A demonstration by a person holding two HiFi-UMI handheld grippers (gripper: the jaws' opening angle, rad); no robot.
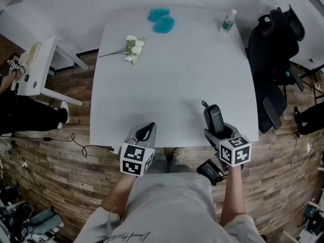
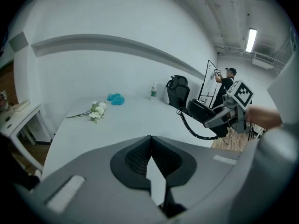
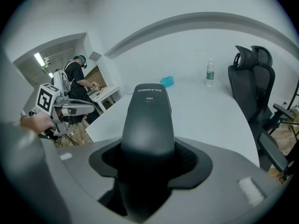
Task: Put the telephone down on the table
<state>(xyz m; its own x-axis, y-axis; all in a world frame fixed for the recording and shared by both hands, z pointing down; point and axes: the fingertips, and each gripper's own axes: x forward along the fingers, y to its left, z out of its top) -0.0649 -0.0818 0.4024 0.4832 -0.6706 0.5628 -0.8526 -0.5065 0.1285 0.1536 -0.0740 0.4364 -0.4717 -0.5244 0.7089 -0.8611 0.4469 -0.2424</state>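
A black telephone handset sticks up out of my right gripper, whose jaws are shut on its lower half, above the near right edge of the white table. In the left gripper view the handset trails a coiled cord. A black unit, seemingly the phone's base, hangs below the table edge by my lap. At the near left edge my left gripper is shut, with nothing between its tips.
White flowers, a blue fluffy item and a water bottle lie along the table's far side. A black office chair stands at the right, a small white side table at the left. People stand in the background.
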